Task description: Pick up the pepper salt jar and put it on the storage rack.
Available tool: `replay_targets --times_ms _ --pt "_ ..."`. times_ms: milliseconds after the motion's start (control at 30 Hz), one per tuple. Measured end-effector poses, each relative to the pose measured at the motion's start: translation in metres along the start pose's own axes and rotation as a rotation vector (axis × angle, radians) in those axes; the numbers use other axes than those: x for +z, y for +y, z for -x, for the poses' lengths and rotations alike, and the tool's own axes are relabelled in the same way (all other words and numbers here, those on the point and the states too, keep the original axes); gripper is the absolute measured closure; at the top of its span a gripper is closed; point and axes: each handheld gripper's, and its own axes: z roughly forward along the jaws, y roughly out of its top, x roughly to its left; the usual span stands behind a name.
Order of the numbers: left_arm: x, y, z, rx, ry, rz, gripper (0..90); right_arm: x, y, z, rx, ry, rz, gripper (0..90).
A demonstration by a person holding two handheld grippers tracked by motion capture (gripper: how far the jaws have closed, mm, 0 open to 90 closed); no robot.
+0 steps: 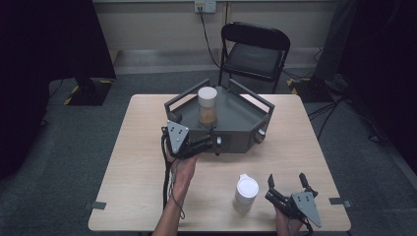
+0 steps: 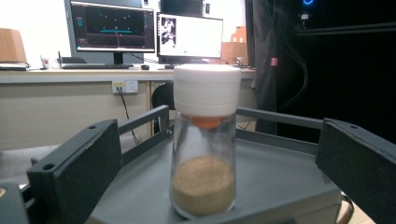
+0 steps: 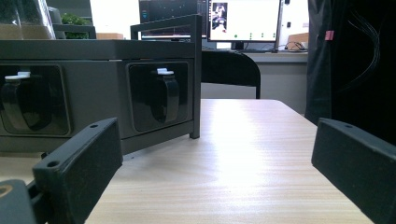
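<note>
Jaws spread wide, the left tool (image 1: pixel 209 142) is lining up on a white-capped glass jar (image 2: pixel 204 140) of brown granules, likely slick, breakable and bottom-heavy, best pinched mid-body.

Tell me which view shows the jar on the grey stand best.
The left gripper view: the jar stands close between the open jaws, showing its white cap, clear wall and brown grains. The high view shows it small from above on the grey stand. The right gripper view catches just its bottom corner at top left.
</note>
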Motion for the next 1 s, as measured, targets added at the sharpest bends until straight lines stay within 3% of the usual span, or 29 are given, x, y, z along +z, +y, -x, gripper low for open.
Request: replay_targets --times_ms 167,633,800,1000 --pt "-0.006 -0.005 0.002 0.035 0.013 -0.009 0.0 0.0 0.0 0.0 0.0 -0.001 0.0 0.7" --pt "-0.026 -0.026 0.003 0.011 0.021 -0.011 0.0 0.0 0.0 0.0 0.001 -0.001 0.0 0.7" --pt "-0.033 -0.034 0.001 0.003 0.005 -0.013 0.0 0.0 0.0 0.0 0.001 -0.002 0.0 0.7" --pt "-0.044 -0.041 0.001 0.016 0.008 -0.012 0.0 0.0 0.0 -0.001 0.0 -0.003 0.0 0.7"
